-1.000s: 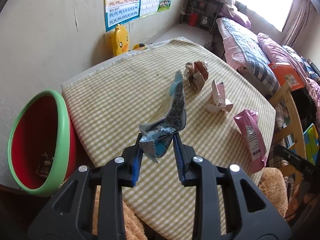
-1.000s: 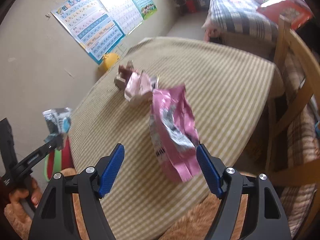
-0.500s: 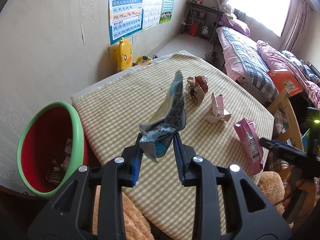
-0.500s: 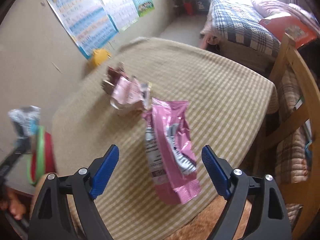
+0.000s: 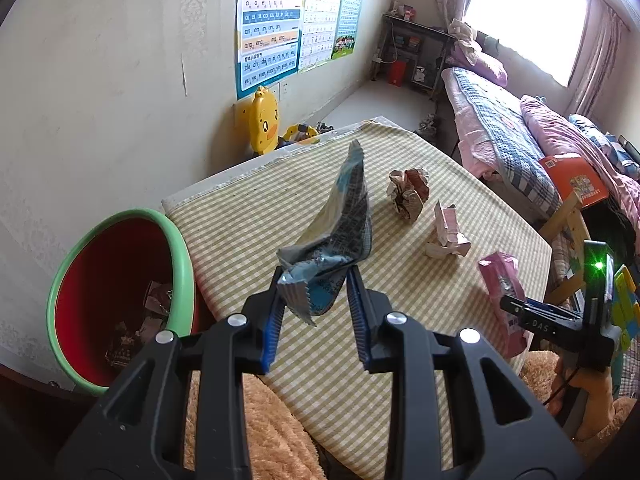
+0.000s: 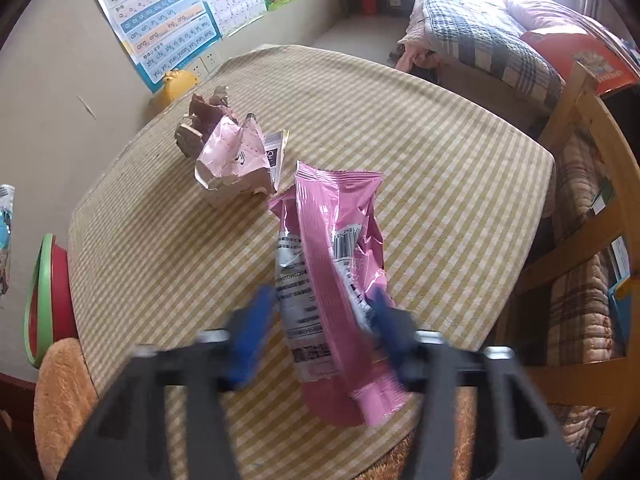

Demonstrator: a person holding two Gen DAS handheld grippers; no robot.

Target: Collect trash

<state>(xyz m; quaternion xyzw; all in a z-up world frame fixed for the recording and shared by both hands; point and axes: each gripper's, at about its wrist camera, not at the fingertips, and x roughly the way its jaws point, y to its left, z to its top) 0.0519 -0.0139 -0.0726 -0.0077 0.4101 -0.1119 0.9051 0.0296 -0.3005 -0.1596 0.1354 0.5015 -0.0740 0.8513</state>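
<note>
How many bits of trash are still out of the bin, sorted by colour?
Blue and silver: 1, the blue wrapper held in the left gripper.
Pink: 2, the pink bag between the right gripper fingers, and the pale pink carton.
Brownish: 1, the crumpled paper ball.
Total: 4.

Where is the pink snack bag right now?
The pink snack bag lies at the checked table's near edge, between the right gripper's blurred fingers, just nearer than the crumpled pink wrapper.

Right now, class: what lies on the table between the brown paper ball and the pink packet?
A crumpled pale pink wrapper lies between the brown paper ball and the pink packet; the left wrist view shows it best.
</note>
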